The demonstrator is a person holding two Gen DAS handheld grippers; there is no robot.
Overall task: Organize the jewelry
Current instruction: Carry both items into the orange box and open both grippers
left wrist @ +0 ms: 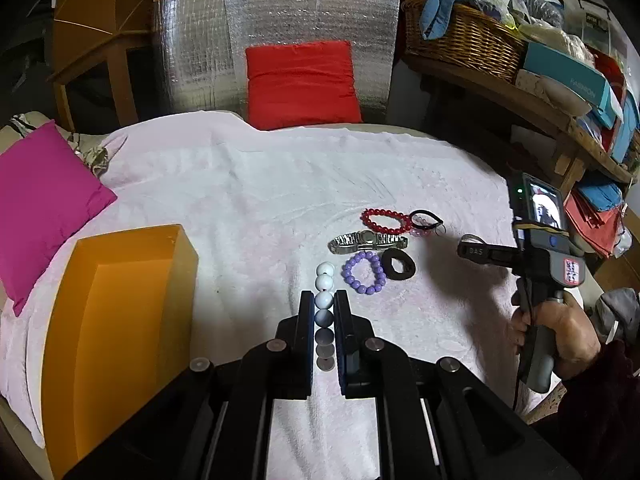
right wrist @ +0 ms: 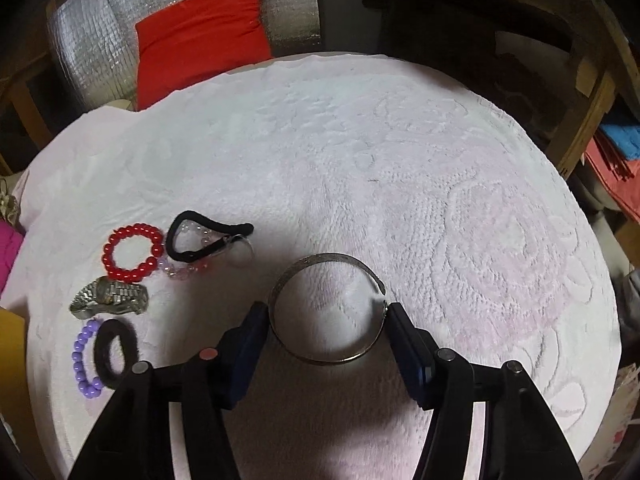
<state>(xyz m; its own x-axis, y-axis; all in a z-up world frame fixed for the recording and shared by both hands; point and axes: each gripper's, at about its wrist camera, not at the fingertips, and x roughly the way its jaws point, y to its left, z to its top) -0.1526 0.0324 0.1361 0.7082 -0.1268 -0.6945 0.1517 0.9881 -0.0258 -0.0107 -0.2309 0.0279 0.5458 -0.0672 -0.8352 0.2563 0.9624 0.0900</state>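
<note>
My left gripper (left wrist: pixel 324 304) is shut on a string of large white beads (left wrist: pixel 324 286) that runs out past its fingertips above the white cloth. My right gripper (right wrist: pixel 326 312) holds a silver cuff bangle (right wrist: pixel 326 308) between its fingers, just above the cloth. On the cloth lie a red bead bracelet (left wrist: pixel 385 221) (right wrist: pixel 133 253), a silver watch (left wrist: pixel 367 241) (right wrist: pixel 109 296), a purple bead bracelet (left wrist: pixel 364 273) (right wrist: pixel 84 360), a black hair tie (left wrist: pixel 399 265) (right wrist: pixel 116 347), and a black band with clear beads (left wrist: pixel 426 222) (right wrist: pixel 204 240).
An open orange box (left wrist: pixel 120 328) stands on the left of the cloth-covered table (right wrist: pixel 400 160). A magenta cushion (left wrist: pixel 40 208) lies at far left, a red cushion (left wrist: pixel 300 84) at the back. Cluttered wooden shelves with a wicker basket (left wrist: pixel 464 40) are on the right.
</note>
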